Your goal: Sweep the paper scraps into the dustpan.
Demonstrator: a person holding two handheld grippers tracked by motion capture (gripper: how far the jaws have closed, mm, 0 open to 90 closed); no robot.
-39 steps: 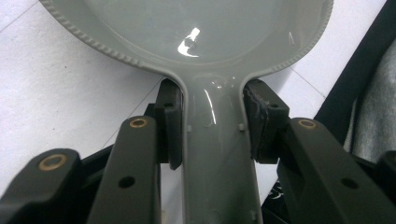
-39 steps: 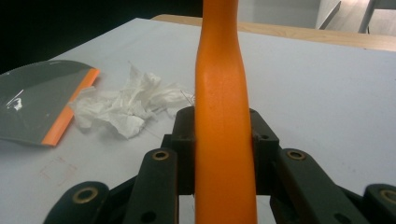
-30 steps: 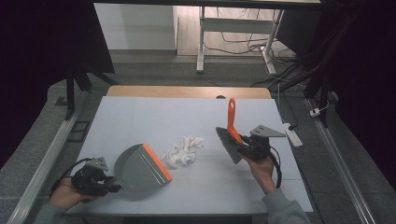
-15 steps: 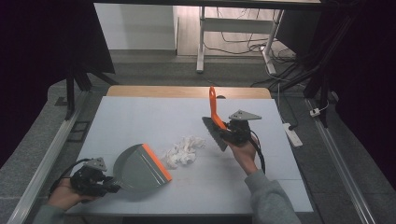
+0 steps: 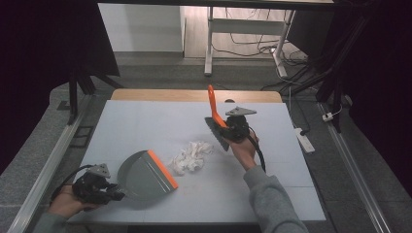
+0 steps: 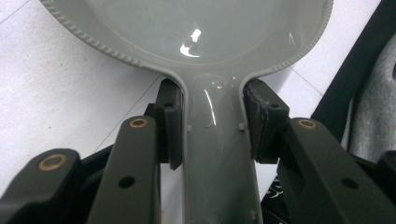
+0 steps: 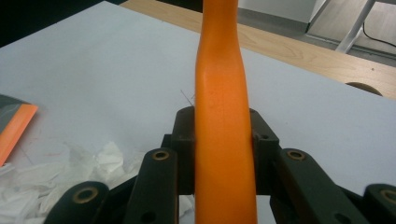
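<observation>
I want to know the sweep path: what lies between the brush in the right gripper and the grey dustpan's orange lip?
In the high view, only the crumpled white paper pile lies there, on the table.

Desk [image 5: 145,121]: pale grey-white top, wooden strip along the far edge. Paper wad [image 5: 190,156] lies near mid-desk. Dustpan [image 5: 143,174] rests on the top just left of the wad and nearer the person, its orange lip facing the wad, close but apart.
</observation>
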